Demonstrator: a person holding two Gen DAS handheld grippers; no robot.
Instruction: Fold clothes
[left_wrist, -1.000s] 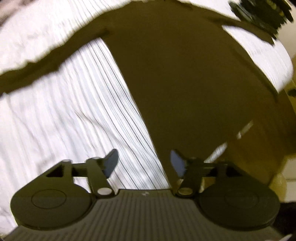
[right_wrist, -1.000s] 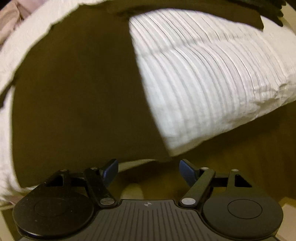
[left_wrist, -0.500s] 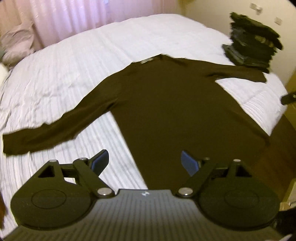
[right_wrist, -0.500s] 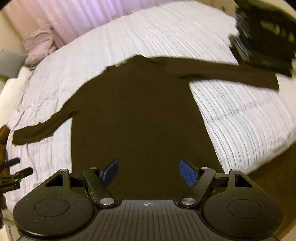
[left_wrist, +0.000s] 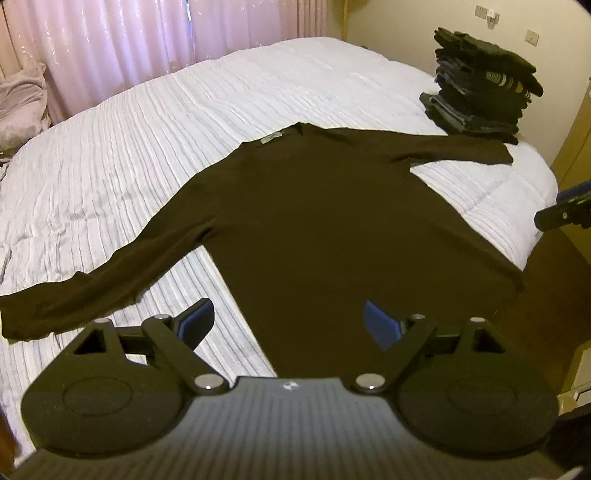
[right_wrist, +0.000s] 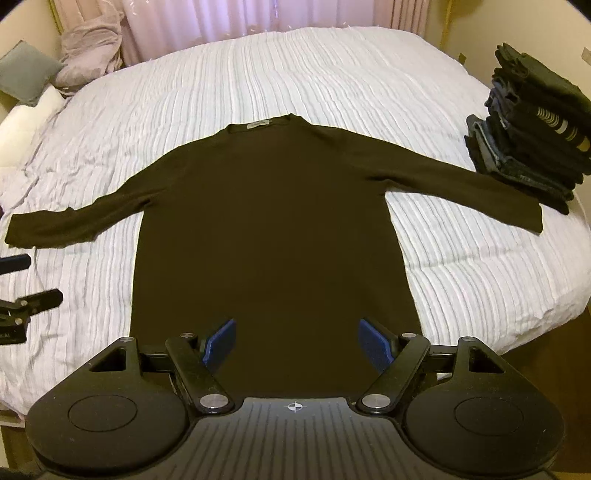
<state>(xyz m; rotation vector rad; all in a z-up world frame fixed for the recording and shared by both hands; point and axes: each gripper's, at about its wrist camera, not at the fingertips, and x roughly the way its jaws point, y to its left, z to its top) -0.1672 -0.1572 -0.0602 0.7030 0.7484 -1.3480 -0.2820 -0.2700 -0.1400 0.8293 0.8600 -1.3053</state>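
Dark sweater (right_wrist: 273, 229) lies flat, unfolded, sleeves at 9 & 3 o'clock, folded stack (right_wrist: 532, 140) at 2; both grippers (left_wrist: 288, 325) (right_wrist: 295, 343) spread, empty, left's jaws just widened.

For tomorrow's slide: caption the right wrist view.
Open right gripper above a dark sweater spread flat on a white bed.

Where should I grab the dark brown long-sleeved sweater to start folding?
Probably the cuffs: the dark brown long-sleeved sweater lies flat, front down, sleeves spread. Bring the left tongs onto the left cuff and the right tongs onto the right cuff, from outside.
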